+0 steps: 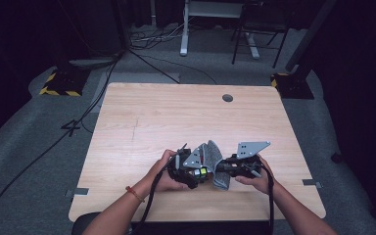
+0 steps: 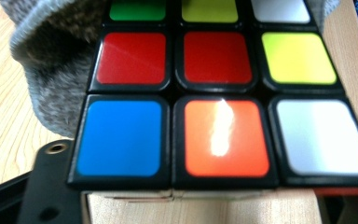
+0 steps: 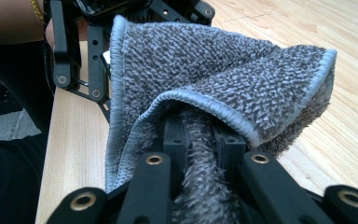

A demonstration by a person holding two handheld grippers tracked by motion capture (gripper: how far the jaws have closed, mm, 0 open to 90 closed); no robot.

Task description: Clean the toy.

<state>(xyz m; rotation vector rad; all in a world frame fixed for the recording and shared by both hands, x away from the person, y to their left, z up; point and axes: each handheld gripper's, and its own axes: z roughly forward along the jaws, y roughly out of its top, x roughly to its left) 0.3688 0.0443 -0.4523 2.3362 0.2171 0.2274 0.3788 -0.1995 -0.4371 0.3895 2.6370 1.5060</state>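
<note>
A Rubik's cube with red, blue, orange, white, yellow and green tiles sits right in front of the left gripper's camera, between its jaws. In the high view my left gripper holds the cube just above the table's near part. A grey terry cloth is pinched between the jaws of my right gripper, and its loose fold drapes over them toward the cube. From above, the cloth bridges the two grippers, with my right gripper beside the cube. The cloth wraps the cube's far left side.
The wooden table has a round cable hole near its far edge. Cables run over the grey floor to the left, and a white desk leg stands behind. Both forearms come in over the near edge.
</note>
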